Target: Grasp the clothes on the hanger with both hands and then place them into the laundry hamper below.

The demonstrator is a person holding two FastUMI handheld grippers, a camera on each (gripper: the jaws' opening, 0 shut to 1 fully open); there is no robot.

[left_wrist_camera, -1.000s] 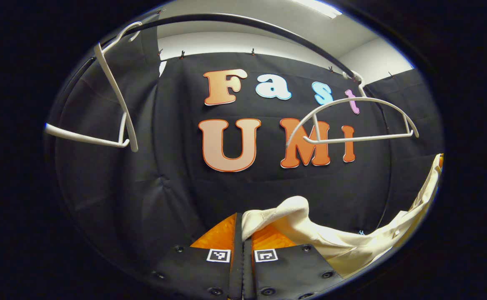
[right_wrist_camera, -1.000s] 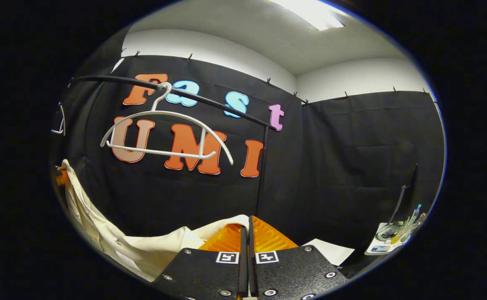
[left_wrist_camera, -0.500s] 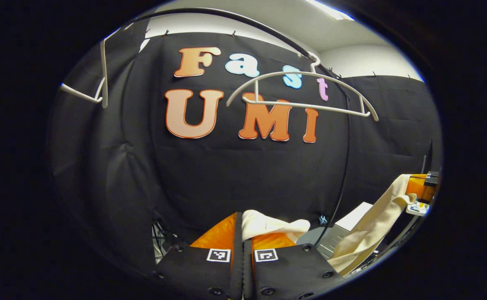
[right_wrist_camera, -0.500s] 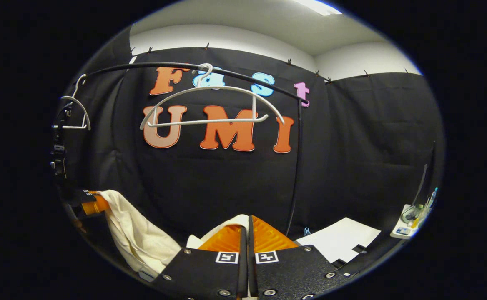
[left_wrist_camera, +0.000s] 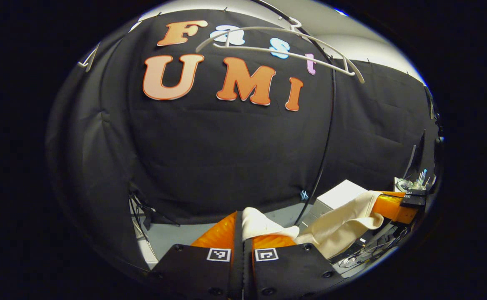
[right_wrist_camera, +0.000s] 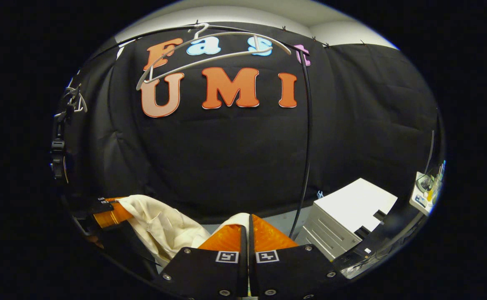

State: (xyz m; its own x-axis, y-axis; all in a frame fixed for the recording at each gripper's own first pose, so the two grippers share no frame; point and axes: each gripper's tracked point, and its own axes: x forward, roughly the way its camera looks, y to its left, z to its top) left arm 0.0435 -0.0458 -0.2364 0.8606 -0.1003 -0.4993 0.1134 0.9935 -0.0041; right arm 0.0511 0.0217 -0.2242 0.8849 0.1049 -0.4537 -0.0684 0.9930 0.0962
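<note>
Cream garment (left_wrist_camera: 343, 227) slung between left gripper (left_wrist_camera: 242, 227); right gripper (right_wrist_camera: 248, 227) (both pinching).

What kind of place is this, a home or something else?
Probably a recording booth: black cloth covers the walls, an empty hanger hangs on a rail, and a white cabinet stands below.
</note>
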